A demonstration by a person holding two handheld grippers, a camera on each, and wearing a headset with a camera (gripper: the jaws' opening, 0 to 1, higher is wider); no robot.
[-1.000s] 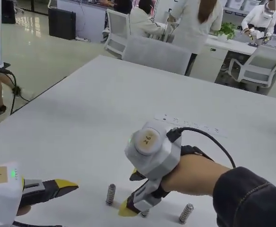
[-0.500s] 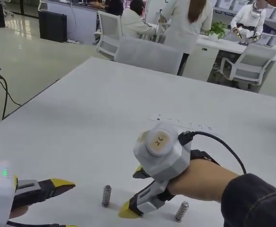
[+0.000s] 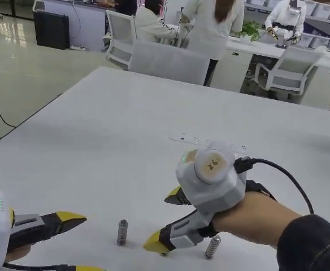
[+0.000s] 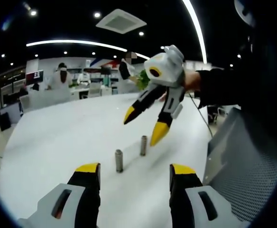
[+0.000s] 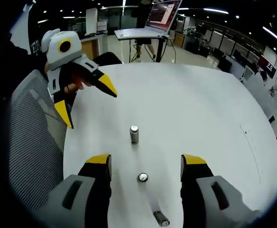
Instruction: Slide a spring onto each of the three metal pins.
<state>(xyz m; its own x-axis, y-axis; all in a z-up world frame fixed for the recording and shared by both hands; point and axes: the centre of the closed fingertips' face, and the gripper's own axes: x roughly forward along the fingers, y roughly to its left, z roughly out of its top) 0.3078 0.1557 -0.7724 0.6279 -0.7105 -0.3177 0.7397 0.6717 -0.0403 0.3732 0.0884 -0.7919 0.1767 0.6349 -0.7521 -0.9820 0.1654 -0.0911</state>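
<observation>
- Right hand-held gripper (image 3: pixel 163 221) has drawn slightly back from the left spring (image 3: pixel 122 232); jaws open, empty.
- Pin (image 5: pixel 143 177) upright between its jaws; right spring (image 3: pixel 212 247) just beside.
- Left hand-held gripper (image 3: pixel 81 243) open, empty, low over bench (image 3: pixel 125 141).

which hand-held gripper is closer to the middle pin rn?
Right. In the right gripper view the middle pin lies between the open jaws of the right hand-held gripper. The left hand-held gripper, also open, sits off past the far spring.
</observation>
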